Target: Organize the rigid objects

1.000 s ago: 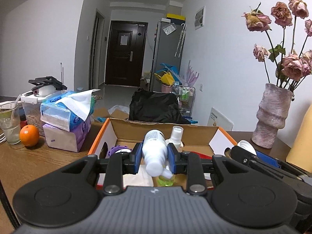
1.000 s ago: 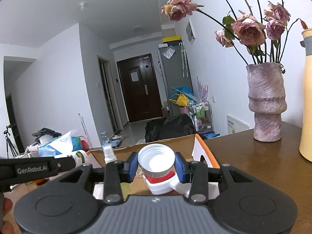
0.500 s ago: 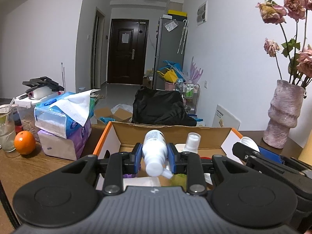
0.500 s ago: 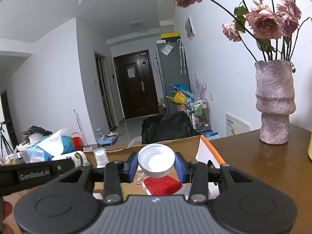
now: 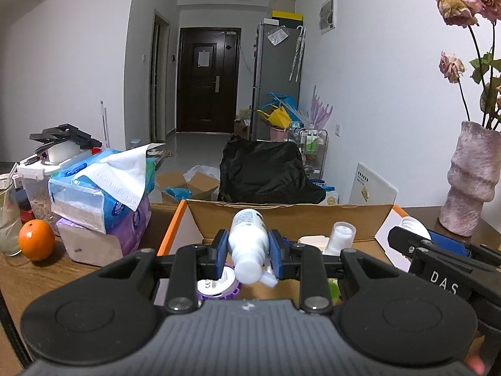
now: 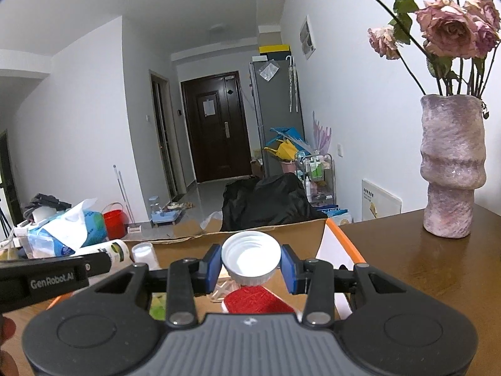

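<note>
Partly hidden behind the grippers, the open brown cardboard box (image 5: 291, 219) shows little; left gripper (image 5: 249, 252) jaws clench a white plastic bottle (image 5: 249, 241), right gripper (image 6: 250, 264) jaws a white ribbed cap (image 6: 250, 258).

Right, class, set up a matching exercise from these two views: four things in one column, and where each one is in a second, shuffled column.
Things:
1. white bottle
2. white cap
3. orange
4. pink vase

Places:
A. on the table, right of the cardboard box
B. in the left claw
C. on the table, left of the tissue packs
D. in the right claw

Pairs: 1-B, 2-D, 3-C, 4-A
</note>
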A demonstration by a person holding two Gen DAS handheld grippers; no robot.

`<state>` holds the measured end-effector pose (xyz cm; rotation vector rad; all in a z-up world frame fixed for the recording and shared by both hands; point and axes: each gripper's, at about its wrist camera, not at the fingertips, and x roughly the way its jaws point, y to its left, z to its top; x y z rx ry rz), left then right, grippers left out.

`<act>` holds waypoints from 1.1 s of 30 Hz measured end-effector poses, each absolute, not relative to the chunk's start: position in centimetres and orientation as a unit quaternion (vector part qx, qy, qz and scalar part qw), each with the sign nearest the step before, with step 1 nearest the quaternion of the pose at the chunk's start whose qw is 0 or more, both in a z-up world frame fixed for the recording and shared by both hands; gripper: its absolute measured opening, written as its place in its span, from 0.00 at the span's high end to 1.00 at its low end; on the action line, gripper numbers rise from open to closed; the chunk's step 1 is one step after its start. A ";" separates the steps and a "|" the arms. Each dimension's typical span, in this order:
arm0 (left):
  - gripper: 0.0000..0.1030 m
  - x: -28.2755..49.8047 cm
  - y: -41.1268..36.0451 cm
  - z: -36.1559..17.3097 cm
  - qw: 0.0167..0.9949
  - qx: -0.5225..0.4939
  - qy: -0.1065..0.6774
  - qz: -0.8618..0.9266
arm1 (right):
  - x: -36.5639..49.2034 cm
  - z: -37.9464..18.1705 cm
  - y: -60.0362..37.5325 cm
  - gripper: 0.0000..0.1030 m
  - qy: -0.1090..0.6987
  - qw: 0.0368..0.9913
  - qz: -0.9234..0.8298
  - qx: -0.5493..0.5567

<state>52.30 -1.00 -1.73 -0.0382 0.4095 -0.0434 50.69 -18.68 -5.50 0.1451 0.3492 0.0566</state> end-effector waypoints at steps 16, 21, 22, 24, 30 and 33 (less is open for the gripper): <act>0.00 51.1 0.4 -0.5 0.985 -0.016 0.169 0.025 | 49.4 -4.4 -20.1 0.00 0.161 0.983 0.008 0.086; 0.00 50.4 0.7 0.1 0.986 -0.026 0.165 0.020 | 48.9 -3.8 -20.0 0.00 0.158 0.984 0.012 0.080; 0.00 50.1 0.7 0.3 0.986 -0.026 0.162 0.019 | 48.7 -3.6 -20.0 0.00 0.158 0.984 0.013 0.079; 0.00 49.4 0.6 0.6 0.987 -0.024 0.156 0.022 | 48.4 -3.4 -20.0 0.00 0.158 0.984 0.015 0.076; 0.00 46.3 0.5 1.6 0.990 -0.019 0.140 0.019 | 46.5 -2.7 -20.1 0.00 0.160 0.985 0.018 0.063; 0.00 44.2 0.6 2.0 0.991 -0.017 0.135 0.017 | 44.8 -2.0 -20.5 0.00 0.153 0.986 0.022 0.064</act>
